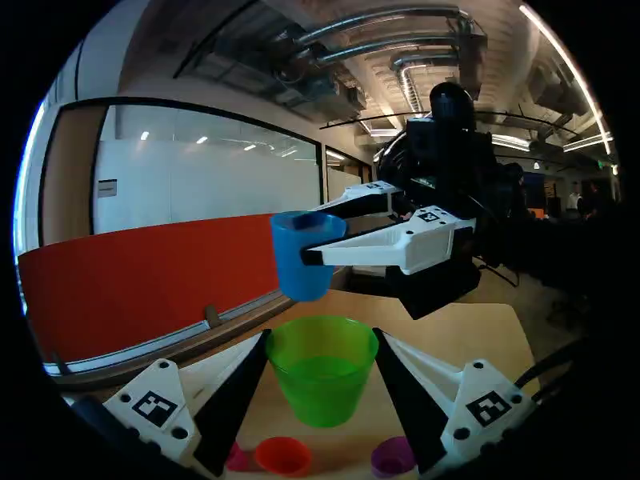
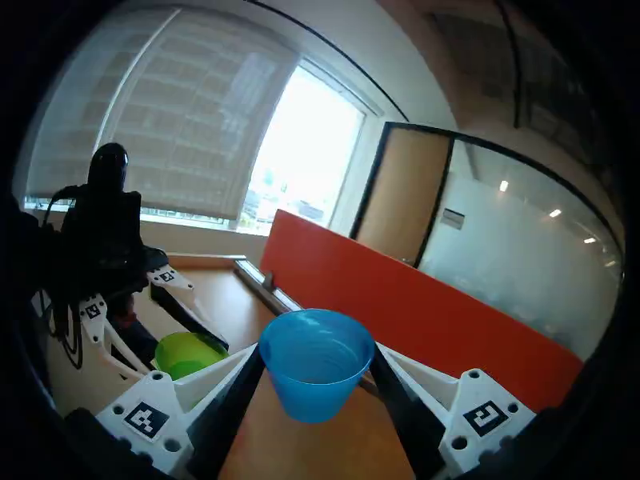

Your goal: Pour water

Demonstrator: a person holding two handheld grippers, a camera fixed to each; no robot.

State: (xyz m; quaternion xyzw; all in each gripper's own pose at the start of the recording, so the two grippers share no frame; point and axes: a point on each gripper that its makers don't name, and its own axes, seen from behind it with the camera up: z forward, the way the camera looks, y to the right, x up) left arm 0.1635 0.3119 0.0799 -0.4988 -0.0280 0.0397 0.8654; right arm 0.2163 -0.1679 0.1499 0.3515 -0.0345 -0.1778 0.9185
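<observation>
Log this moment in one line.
left tongs: shut on green cup | right tongs: shut on blue cup | blue cup: near upright, higher than green cup

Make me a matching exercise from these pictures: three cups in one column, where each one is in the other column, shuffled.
Cups:
1 blue cup
2 green cup
3 orange cup

Places:
A standing on the table, not gripped
B held by the left gripper
C held by the right gripper

Pairs: 1-C; 2-B; 3-A
</observation>
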